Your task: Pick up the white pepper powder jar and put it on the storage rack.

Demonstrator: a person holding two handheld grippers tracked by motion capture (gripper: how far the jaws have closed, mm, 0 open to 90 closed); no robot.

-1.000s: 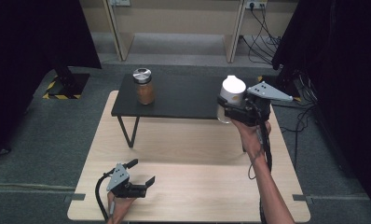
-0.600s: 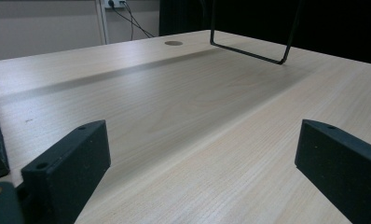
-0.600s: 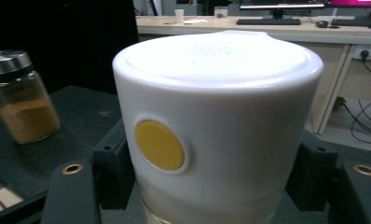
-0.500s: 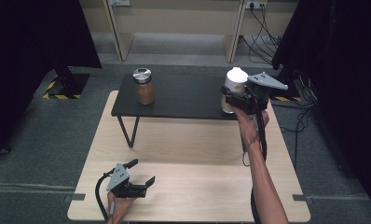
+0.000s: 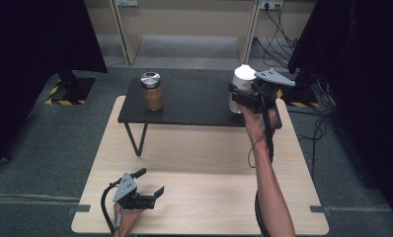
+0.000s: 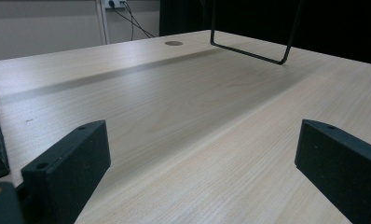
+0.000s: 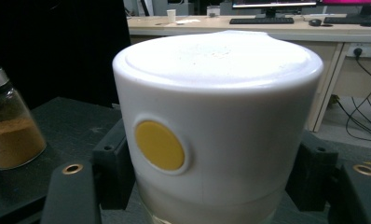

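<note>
My right gripper (image 5: 241, 97) is shut on a jar with a white lid (image 5: 243, 75), gripping just below the lid. In the right gripper view the white lid (image 7: 211, 116) bears a round yellow dot, and black jaws press on both sides of it. The jar is held over the right end of the low black table (image 5: 194, 106); I cannot tell if its base touches. A spice jar (image 5: 152, 92) of brown powder with a metal cap stands at the table's left end. My left gripper (image 5: 150, 181) rests open on the wooden table (image 5: 204, 158), with nothing between its jaws (image 6: 202, 154).
The black table stands on thin wire legs (image 6: 249, 49) at the far side of the wooden table. Cables (image 5: 278, 29) lie on the floor behind it. Dark curtains hang at both sides. A round hole (image 6: 174, 43) sits in the wooden top.
The right gripper has carried the white-lidded jar farther from the person, over the black table's right end. The left gripper has stayed still.
</note>
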